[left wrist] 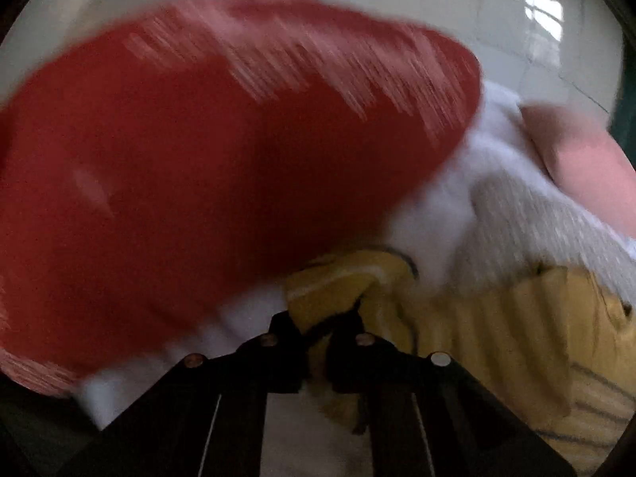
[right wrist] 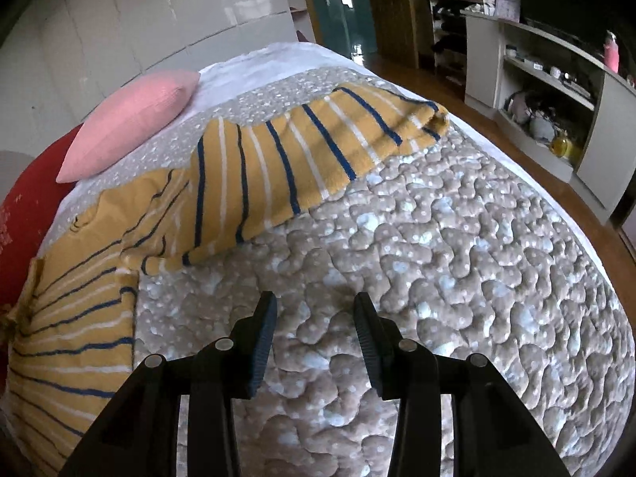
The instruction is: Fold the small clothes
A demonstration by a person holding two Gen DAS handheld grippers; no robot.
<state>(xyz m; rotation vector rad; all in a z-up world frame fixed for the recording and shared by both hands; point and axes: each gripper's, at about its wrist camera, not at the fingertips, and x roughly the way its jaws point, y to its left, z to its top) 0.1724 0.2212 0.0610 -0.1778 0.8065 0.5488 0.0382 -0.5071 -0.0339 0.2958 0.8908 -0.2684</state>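
Left wrist view is blurring badly, but the left claw (left wrist: 318, 330) is pinching a bunched edge of the yellow striped garment (left wrist: 330, 290), its 2 fingers drawn nearly together w/ cloth between them. A red cushion (left wrist: 198, 159) is filling most of that frame, w/ a pink pillow (left wrist: 588, 163) at the right edge.

Right wrist view is showing the right claw (right wrist: 316, 318) released, jaws standing apart and hovering over the quilted bedspread (right wrist: 457, 258), holding nothing. The same garment (right wrist: 278, 159) (yellow w/ blue and white stripes) is lying spread across the bed's far-left side, running from the lower left corner up toward the middle, well apart from this claw. The pink pillow (right wrist: 131, 119) is sitting just beyond it.
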